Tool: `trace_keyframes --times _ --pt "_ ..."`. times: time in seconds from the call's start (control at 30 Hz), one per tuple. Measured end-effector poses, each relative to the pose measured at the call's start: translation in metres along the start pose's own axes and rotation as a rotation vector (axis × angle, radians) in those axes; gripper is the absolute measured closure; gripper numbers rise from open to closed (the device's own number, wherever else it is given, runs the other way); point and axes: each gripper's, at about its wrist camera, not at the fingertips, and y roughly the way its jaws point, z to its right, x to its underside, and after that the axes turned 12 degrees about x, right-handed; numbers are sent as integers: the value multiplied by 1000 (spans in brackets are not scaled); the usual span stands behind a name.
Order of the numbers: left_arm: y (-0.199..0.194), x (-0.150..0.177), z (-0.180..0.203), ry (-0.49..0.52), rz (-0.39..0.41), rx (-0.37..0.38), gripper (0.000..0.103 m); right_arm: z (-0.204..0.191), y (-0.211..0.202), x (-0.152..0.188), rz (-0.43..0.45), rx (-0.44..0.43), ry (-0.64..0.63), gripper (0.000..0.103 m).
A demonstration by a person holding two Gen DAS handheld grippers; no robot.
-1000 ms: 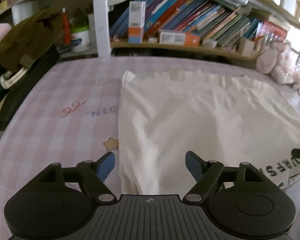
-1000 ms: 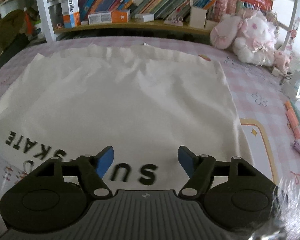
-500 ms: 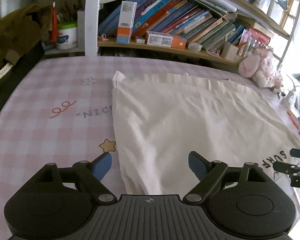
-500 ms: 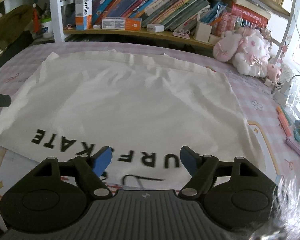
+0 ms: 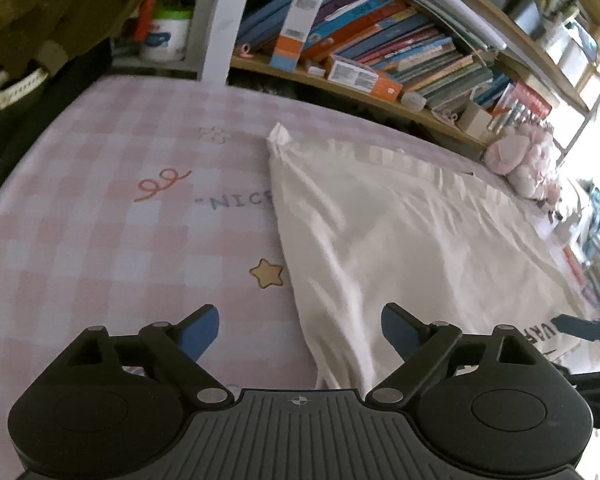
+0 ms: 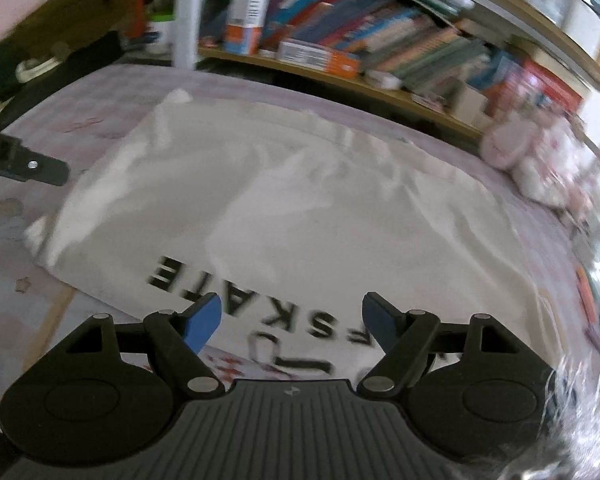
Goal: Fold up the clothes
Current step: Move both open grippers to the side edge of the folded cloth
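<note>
A white T-shirt [image 5: 400,236] with black lettering lies spread flat on a pink checked cloth [image 5: 112,216]. In the left wrist view my left gripper [image 5: 300,326] hovers over the shirt's near left edge, its jaws opening, nothing between the blue pads. The right gripper's black finger shows at that view's right edge [image 5: 580,326]. In the right wrist view my right gripper [image 6: 291,322] stands open above the lettered near edge of the T-shirt [image 6: 300,208], gripping nothing. The left gripper's finger [image 6: 24,166] reaches in from the left there.
A wooden shelf of books [image 5: 380,52] runs along the far side, with a white post [image 5: 228,20]. Pink plush toys [image 5: 516,160] sit at the far right. Dark clothing and a bag [image 5: 32,40] are heaped at the far left. Small items lie at the right edge [image 6: 586,300].
Both grippers have shifted left over the shirt and rolled, tilting the views. The left jaws have spread wider. The right gripper now sits over the lettering nearer the shirt's middle.
</note>
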Motion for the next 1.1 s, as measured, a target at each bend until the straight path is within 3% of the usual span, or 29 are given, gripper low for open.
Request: trace_keyframes --times 0.43,0.63,0.7,1.1 --pt "-4 -5 -38 -171 23 52 11 -89 9 -42 88 -220 -322 27" --pt "-7 -4 -49 -208 51 71 11 -120 12 -48 91 -302 -449 36" --pt "-11 -3 -51 -221 86 89 12 -126 13 -50 87 -314 -476 44" --pt "-18 0 -62 -277 138 107 12 -133 12 -51 83 -321 -522 47"
